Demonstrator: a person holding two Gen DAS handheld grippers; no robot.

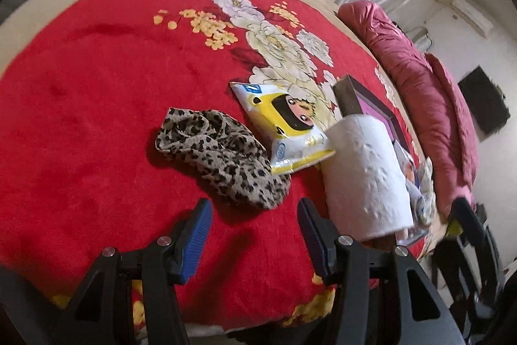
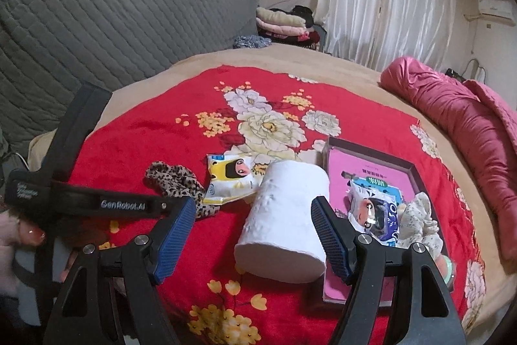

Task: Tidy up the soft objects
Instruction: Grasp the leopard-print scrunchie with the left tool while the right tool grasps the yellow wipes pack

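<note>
A leopard-print cloth (image 1: 219, 157) (image 2: 174, 183) lies crumpled on the red blanket, just beyond my left gripper (image 1: 255, 228), which is open with nothing between its fingers. Beside the cloth lies a yellow tissue packet (image 1: 284, 125) (image 2: 231, 183). A white paper roll (image 1: 365, 173) (image 2: 284, 219) lies tilted against a pink tray (image 1: 371, 105) (image 2: 371, 164). My right gripper (image 2: 253, 235) is open; the roll's near end sits between its fingers, close to the right pad and well apart from the left one. The tray holds a blue tissue packet (image 2: 378, 212) and a floral cloth (image 2: 416, 222).
The red flowered blanket (image 1: 97, 118) (image 2: 145, 131) covers a bed. A dark pink quilt (image 1: 420, 92) (image 2: 468, 125) is bunched along its right side. A grey quilted headboard (image 2: 97, 21), folded clothes (image 2: 281, 25) and white curtains (image 2: 387, 5) stand behind. A hand (image 2: 29, 235) holds the left gripper's body (image 2: 80, 183).
</note>
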